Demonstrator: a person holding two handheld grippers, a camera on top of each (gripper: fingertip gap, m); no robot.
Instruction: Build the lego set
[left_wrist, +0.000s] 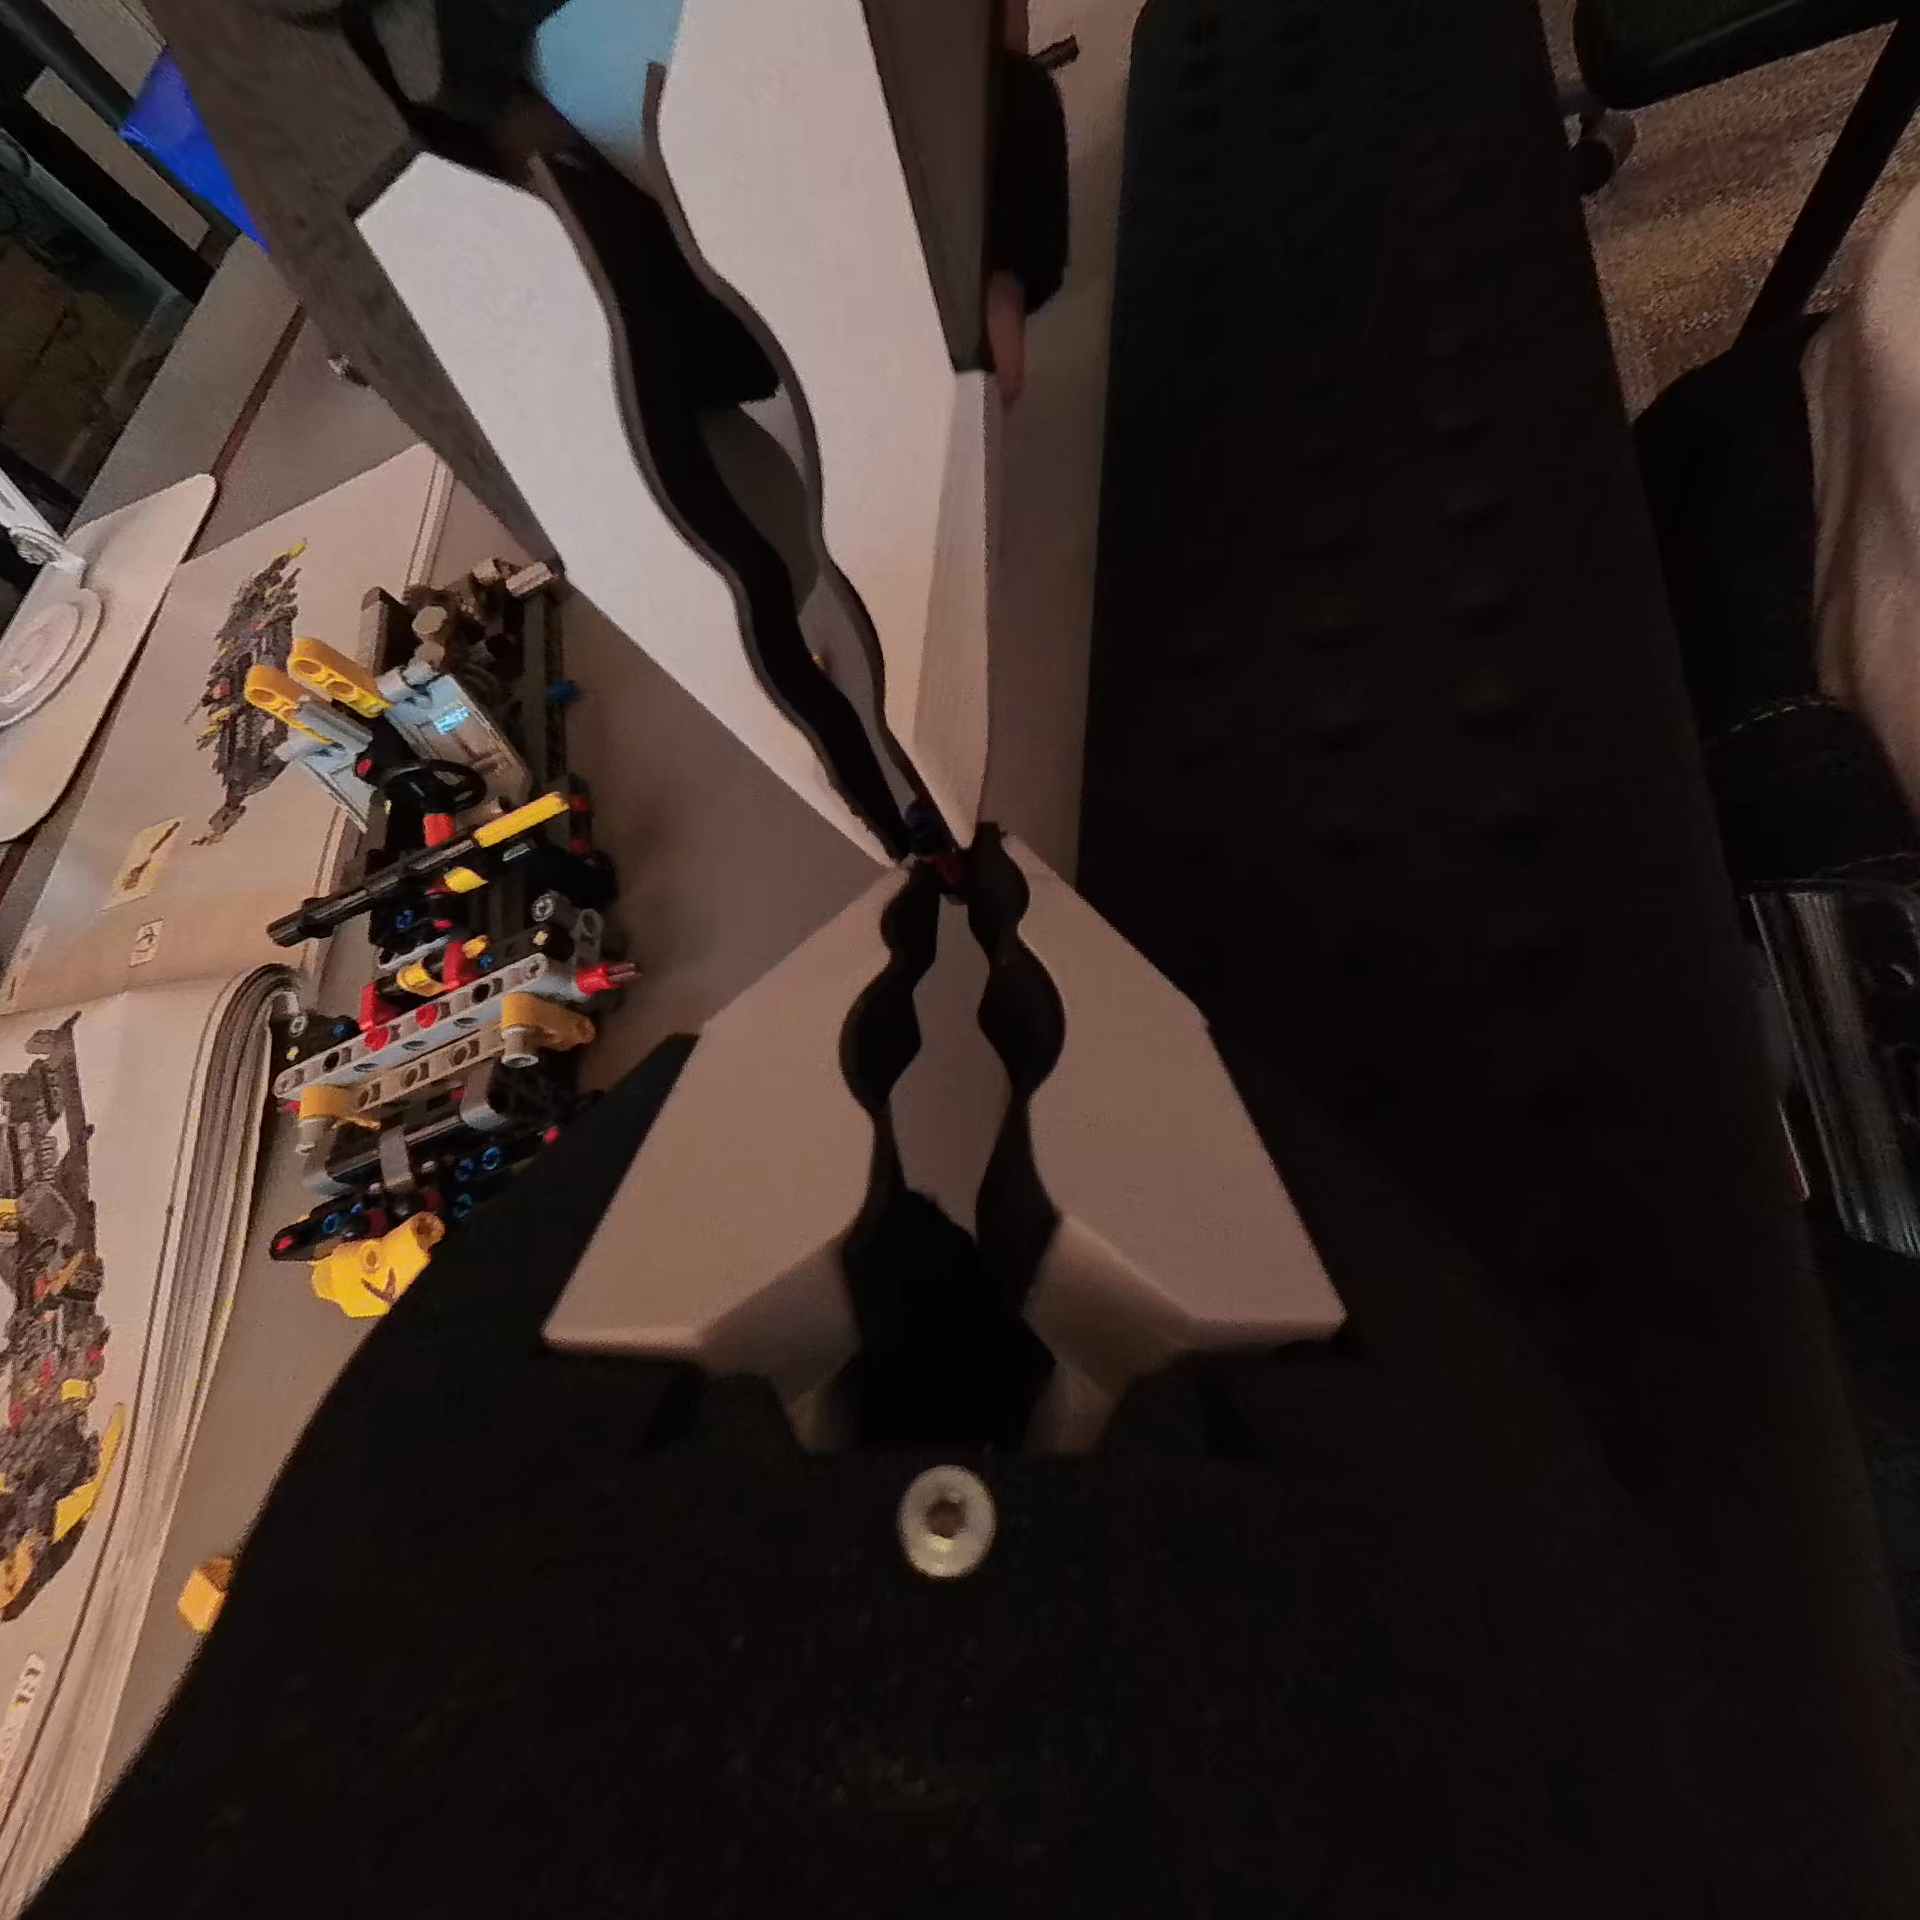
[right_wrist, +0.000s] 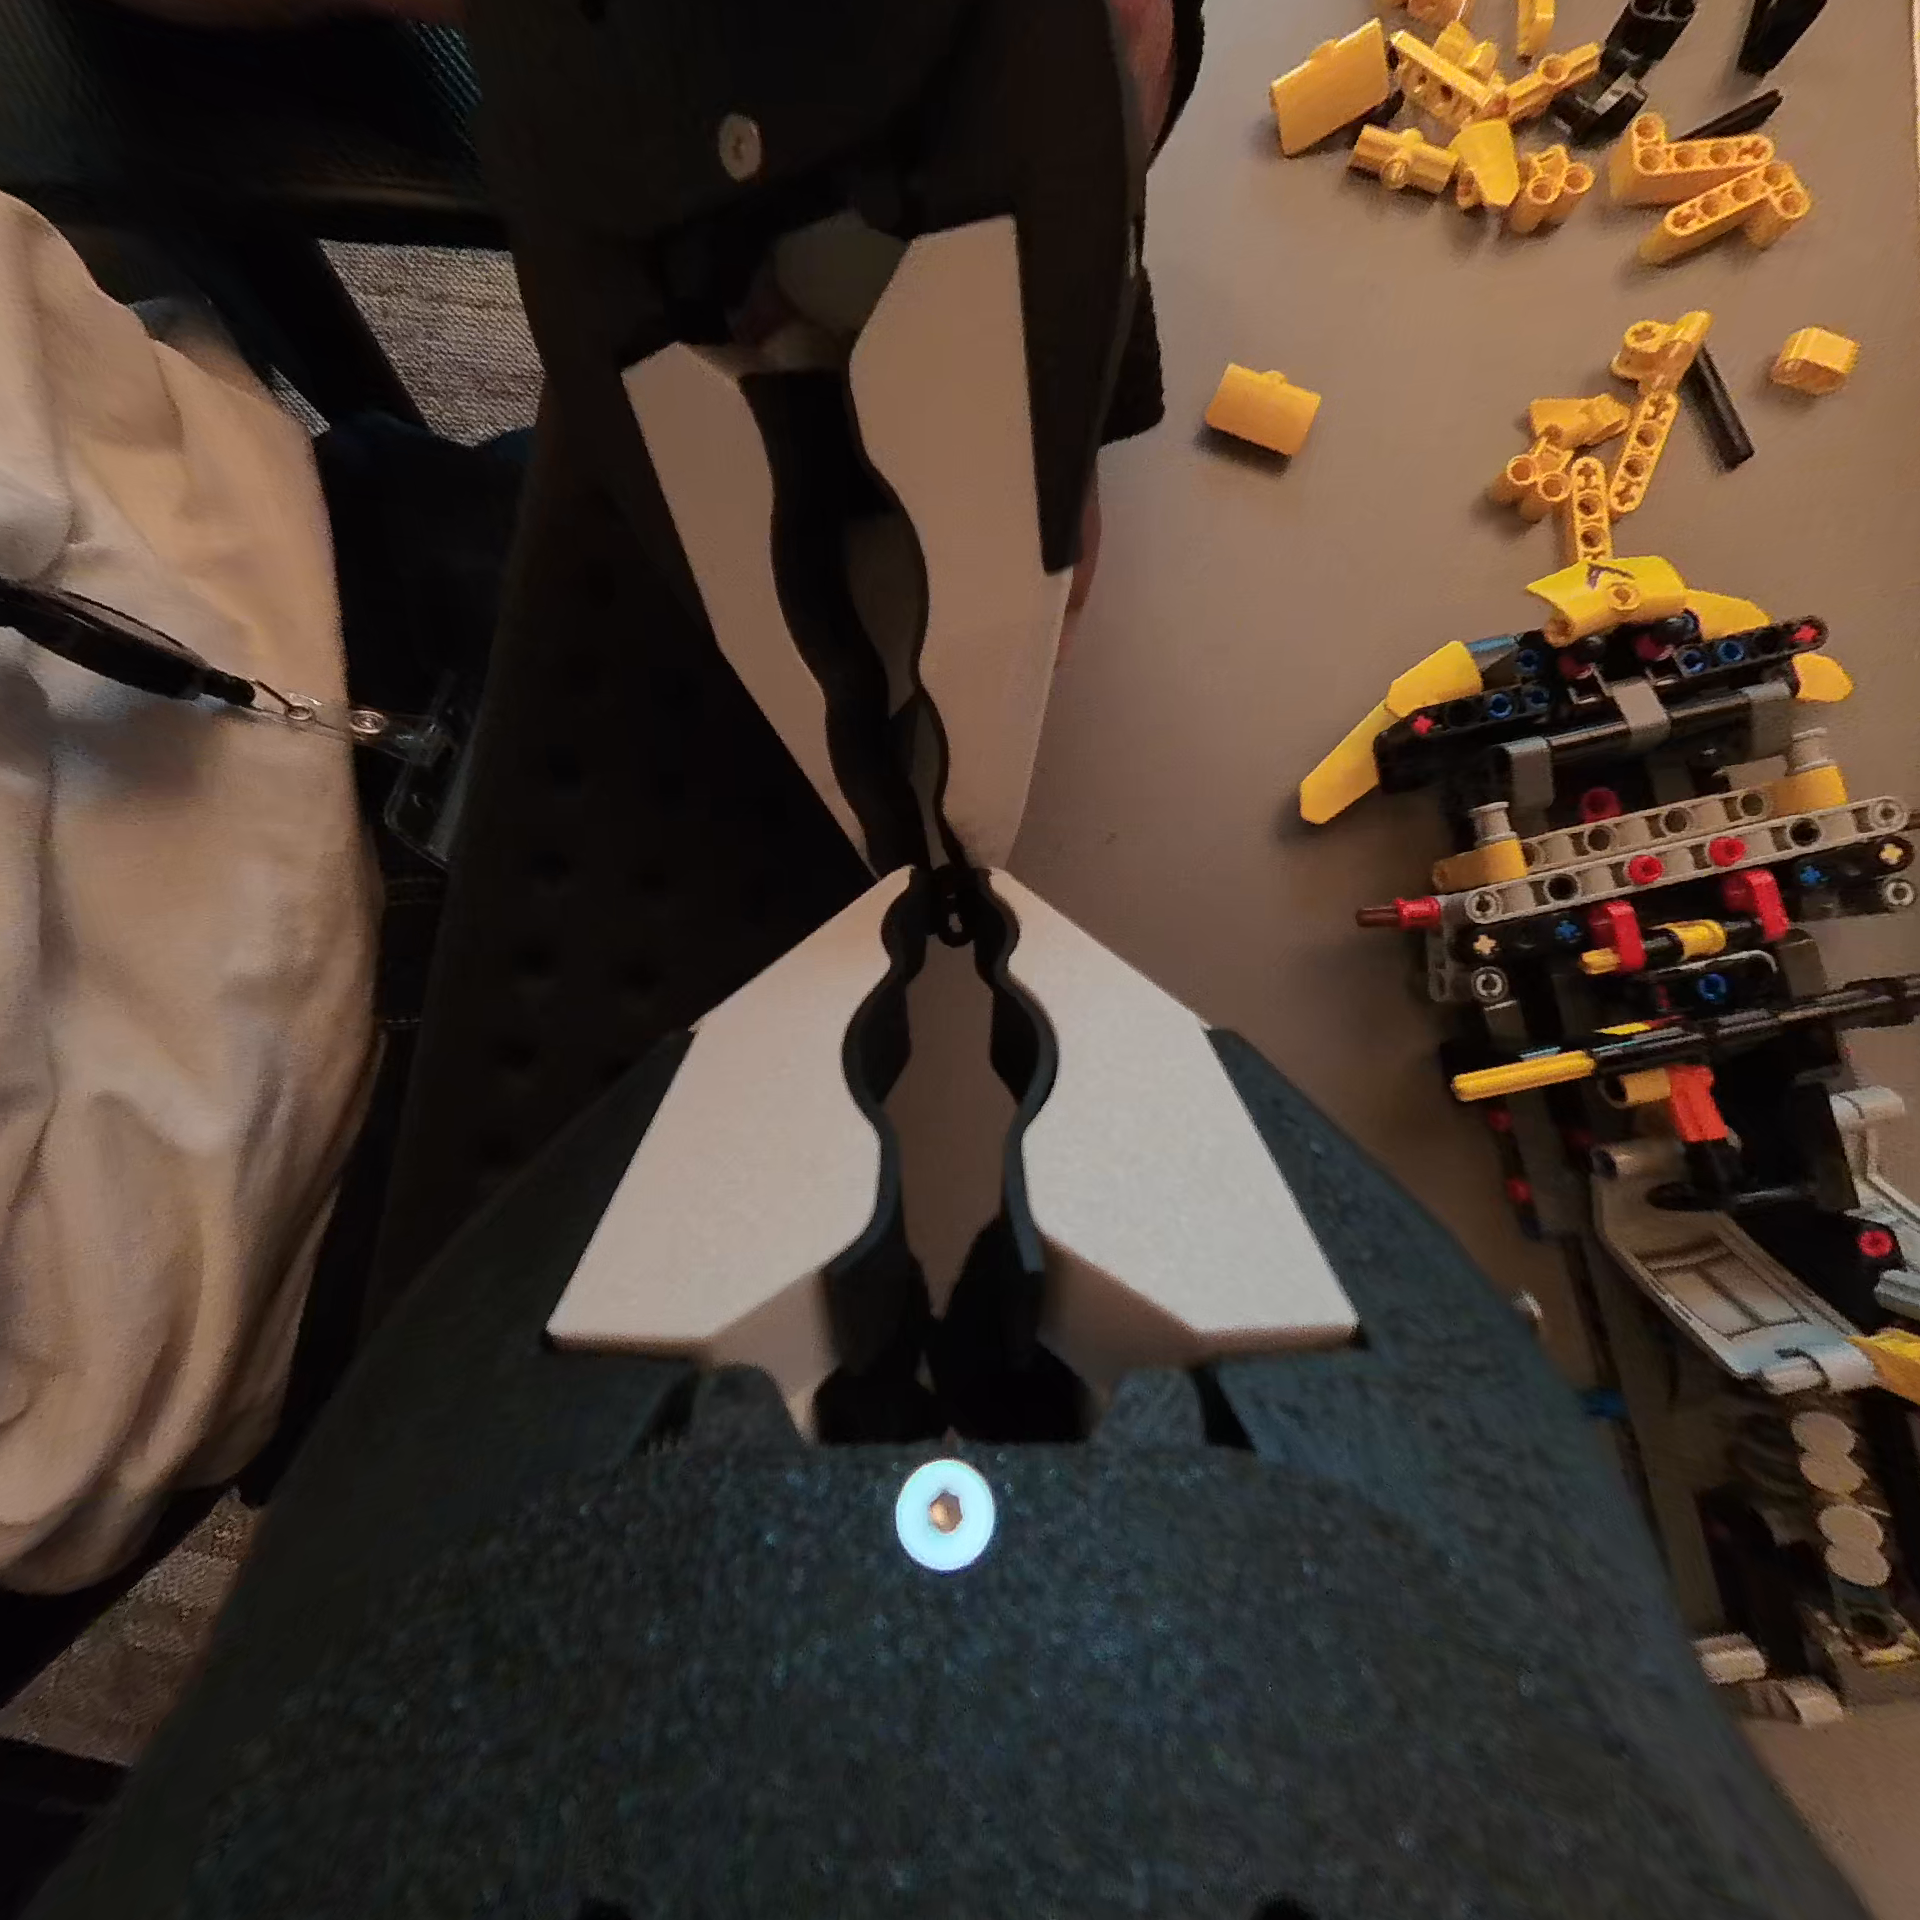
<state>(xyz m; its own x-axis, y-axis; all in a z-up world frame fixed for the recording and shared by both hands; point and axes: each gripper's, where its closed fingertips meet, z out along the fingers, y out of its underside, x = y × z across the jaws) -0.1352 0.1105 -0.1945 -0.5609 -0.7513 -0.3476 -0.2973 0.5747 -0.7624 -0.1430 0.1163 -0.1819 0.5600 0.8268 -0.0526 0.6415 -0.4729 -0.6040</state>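
Meeting tip to tip above the table edge, the left gripper (left_wrist: 951, 857) and the right gripper (right_wrist: 948, 902) are both pinched onto one small dark lego piece (right_wrist: 951, 920), which shows flecks of red and blue in the left wrist view; each pair of fingers is closed on it with only the wavy black pads parted farther back. The two tools fill the middle of both views, so there is little free room between them, and the joint sits out past the table (right_wrist: 1226, 644), over the person's lap and pale garment (right_wrist: 156, 935). On the tabletop to the side lies the half-built lego model (right_wrist: 1662, 935), a long black, grey and yellow frame with red pins, well apart from the grippers. Beyond its yellow nose a scatter of loose yellow parts (right_wrist: 1538, 114) spreads toward the far corner, with bare surface between that heap and the model. In the left wrist view the open instruction booklet (left_wrist: 125, 1039) lies just beside the model, its page stack near the frame's side
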